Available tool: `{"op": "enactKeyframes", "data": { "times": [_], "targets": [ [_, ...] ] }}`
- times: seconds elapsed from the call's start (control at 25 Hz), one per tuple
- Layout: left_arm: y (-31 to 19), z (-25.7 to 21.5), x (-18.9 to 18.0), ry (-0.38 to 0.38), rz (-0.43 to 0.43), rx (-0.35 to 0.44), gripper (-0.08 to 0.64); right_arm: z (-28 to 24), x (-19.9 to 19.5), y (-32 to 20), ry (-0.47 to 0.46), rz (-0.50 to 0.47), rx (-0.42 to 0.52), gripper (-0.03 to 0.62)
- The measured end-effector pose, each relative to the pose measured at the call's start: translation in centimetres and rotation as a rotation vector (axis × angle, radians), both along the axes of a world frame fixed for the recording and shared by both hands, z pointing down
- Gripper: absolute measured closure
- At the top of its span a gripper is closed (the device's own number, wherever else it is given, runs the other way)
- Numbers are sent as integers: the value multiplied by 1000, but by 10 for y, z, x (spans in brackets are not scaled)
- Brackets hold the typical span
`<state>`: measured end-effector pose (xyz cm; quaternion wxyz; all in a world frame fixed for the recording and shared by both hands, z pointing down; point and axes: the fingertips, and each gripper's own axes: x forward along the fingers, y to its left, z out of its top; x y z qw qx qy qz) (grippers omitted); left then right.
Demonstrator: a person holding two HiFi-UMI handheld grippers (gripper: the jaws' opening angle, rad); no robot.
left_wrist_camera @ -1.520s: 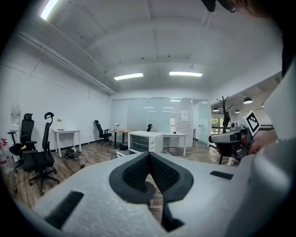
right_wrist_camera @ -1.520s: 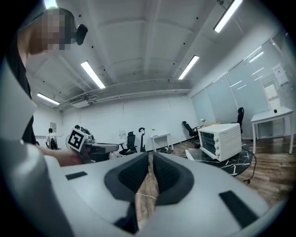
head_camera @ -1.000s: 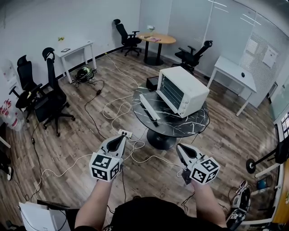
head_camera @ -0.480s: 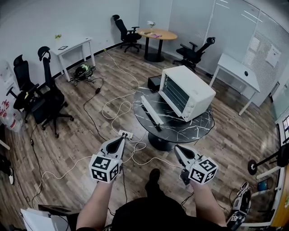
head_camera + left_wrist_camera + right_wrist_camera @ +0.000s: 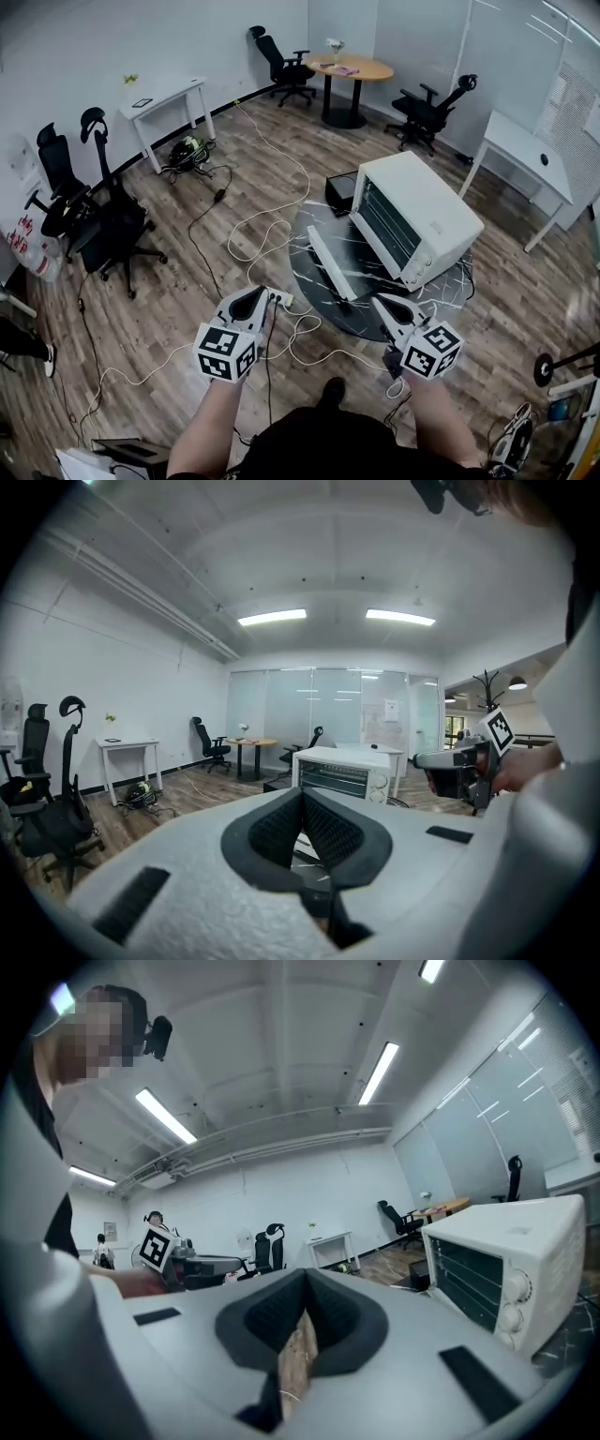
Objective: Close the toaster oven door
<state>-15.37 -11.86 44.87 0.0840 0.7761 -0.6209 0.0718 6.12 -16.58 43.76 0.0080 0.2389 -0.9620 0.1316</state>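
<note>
Marble table on wood floor bears toaster oven; left tool, right tool closed.

Toaster oven smooth painted metal — table glossy veined marble.

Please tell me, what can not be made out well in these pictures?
Oven door: left gripper view, mostly hidden behind the left gripper body.
Knobs settings: right gripper view, blurred; head view, too small.
Toaster oven interior: every view, dark and too small.
</note>
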Motion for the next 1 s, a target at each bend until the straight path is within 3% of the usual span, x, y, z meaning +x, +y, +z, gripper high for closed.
{"op": "enactKeyframes", "data": {
  "times": [0.28,0.56,0.76,1.0],
  "targets": [
    [-78,2,-5,14,1,-14,551,3,-13,-81,32,-33,-12,586],
    [-132,15,-30,46,64,-38,551,14,-24,-127,60,48,-29,586],
    [-162,16,-47,45,158,-38,551,20,-37,-138,75,130,-53,586],
    [-191,39,-54,58,243,-83,551,53,-62,-140,153,137,-85,580]
  ]
}}
